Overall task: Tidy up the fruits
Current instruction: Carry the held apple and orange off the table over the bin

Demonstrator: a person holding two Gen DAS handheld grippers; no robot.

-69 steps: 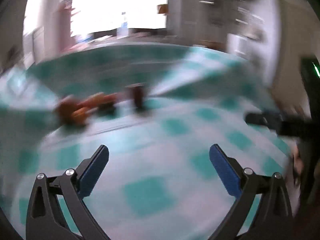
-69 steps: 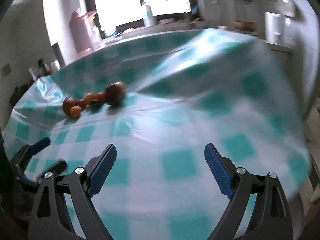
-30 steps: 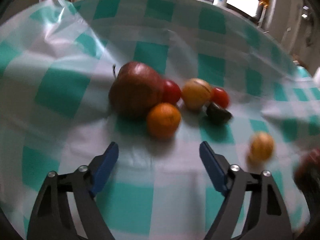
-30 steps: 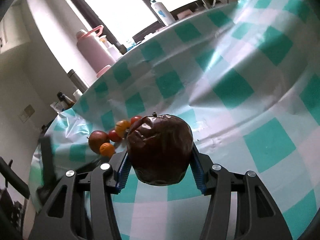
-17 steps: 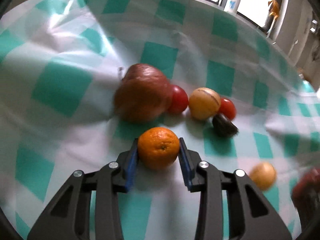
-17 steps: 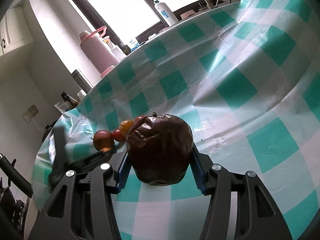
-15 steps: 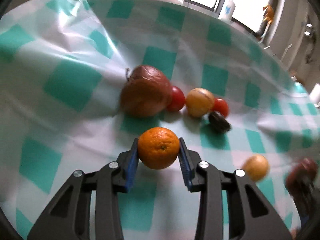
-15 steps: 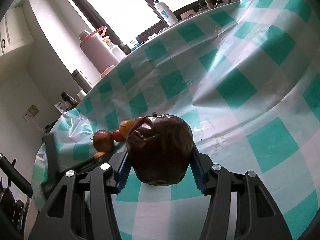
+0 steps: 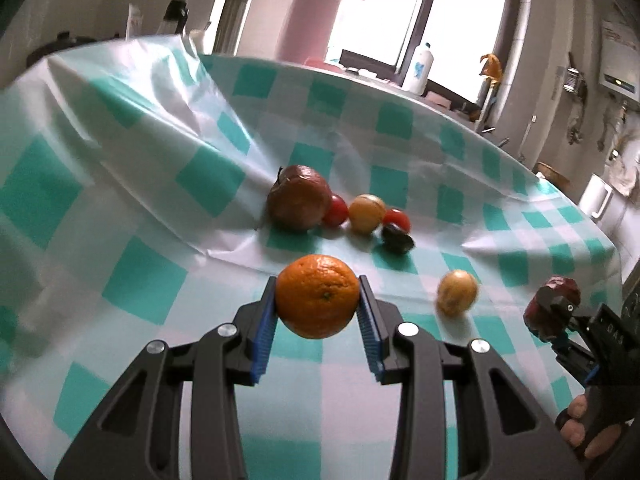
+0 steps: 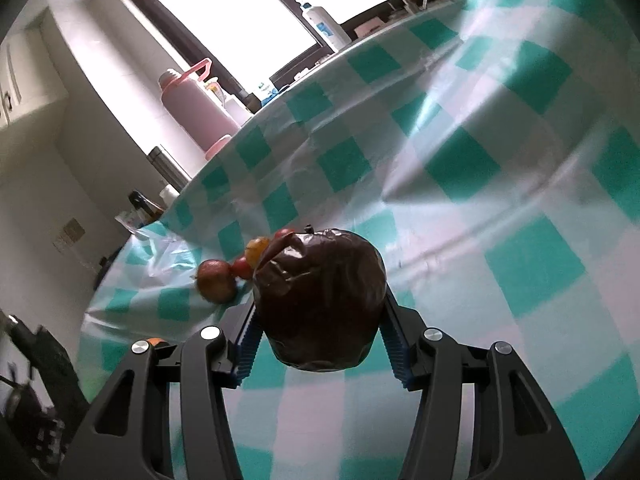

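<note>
Gripping an orange (image 9: 318, 296) between its blue pads, the left gripper (image 9: 319, 308) is holding the fruit clear above the bench (image 9: 136, 276), which is wearing a wrinkled white-and-teal checked tablecloth; its jaws have just been closing, and the orange is now sitting squarely between them. Beyond the orange, a cluster of fruit is lying on the cloth: a large brownish-red apple (image 9: 298, 202), a red cherry tomato (image 9: 335, 210) touching its right side, a yellowish round fruit (image 9: 367, 213) just beside that, a second cherry tomato (image 9: 397, 220), and a small dark fruit (image 9: 397, 241) in front of it. A separate yellowish fruit (image 9: 457, 292) is lying apart to the right, looking blurred. The right gripper (image 10: 320, 340) is clamping a dark, wrinkled apple (image 10: 320, 300) between its pads, holding it above the cloth; in the left wrist view the same gripper is appearing at the right edge, with a person's fingers (image 9: 580, 428) wrapping its handle. Behind the bench, a pink thermos (image 10: 192, 116), a white plastic bottle (image 10: 322, 24) and a bright window (image 10: 240, 12) are showing.
</note>
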